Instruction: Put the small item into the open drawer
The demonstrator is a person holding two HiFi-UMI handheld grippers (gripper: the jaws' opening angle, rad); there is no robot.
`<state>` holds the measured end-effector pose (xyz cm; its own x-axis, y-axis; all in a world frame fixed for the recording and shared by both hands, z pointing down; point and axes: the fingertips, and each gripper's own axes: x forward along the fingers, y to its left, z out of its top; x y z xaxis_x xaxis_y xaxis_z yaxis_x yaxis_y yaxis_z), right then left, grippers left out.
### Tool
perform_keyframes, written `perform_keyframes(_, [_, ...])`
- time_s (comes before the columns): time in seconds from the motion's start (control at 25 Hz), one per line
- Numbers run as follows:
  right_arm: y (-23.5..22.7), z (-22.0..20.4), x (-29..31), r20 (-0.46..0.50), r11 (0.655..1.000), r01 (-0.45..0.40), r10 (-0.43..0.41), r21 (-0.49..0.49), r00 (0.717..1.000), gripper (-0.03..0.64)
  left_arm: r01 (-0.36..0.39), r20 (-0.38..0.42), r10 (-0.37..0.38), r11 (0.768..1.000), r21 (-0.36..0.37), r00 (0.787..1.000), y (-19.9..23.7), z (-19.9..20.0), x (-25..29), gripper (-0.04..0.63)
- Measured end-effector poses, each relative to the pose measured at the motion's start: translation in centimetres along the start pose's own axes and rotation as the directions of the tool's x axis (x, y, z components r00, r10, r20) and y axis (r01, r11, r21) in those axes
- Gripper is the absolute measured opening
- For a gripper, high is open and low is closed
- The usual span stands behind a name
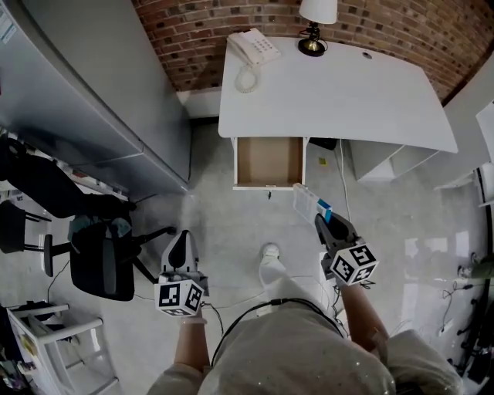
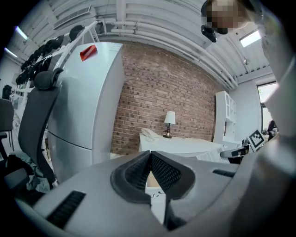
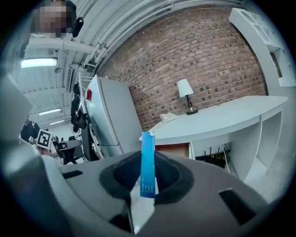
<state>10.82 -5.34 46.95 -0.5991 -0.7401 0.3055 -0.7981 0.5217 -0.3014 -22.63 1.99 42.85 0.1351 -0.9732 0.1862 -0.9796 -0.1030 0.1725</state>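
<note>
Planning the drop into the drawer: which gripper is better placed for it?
Right. The right gripper is shut on the blue-and-white packet, close beside the open drawer. The left gripper is shut, empty and farther from it.

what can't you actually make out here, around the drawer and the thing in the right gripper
- blue pack: its print is too small and blurred to read in the right gripper view, and the pack is tiny in the head view.
- open drawer: its back part lies under the desk top in the head view. The left gripper covers most of it in its own view.
- lamp: its shade is cut off by the head view's top edge.
</note>
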Motion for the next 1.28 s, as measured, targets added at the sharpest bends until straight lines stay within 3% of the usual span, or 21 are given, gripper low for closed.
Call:
perform_keyframes(0.32, [-3.2, 0.1, 5.3, -0.042, 1.0, 0.001, 0.0, 0.018, 0.999, 0.077, 0.022, -0.049, -0.024, 0.999, -0.033, 0.999, -0.1, -1.3, 5.6, 0.006])
perform_keyframes(1.0, [-7.8, -4.1, 13.0, -0.203, 0.994, -0.039, 0.018, -0.102, 0.979, 0.077, 0.07, -0.122, -0.076, 0.996, -0.051, 0.99, -1.5, -3.5, 15.1, 0.005])
perform_keyframes(1.28, [-9.3, -6.5, 15.2, -0.268, 0.989, -0.043, 0.002, -0.145, 0.963, 0.077, 0.136, -0.153, -0.145, 0.988, -0.068, 0.977, -3.5, -5.3, 17.9, 0.005])
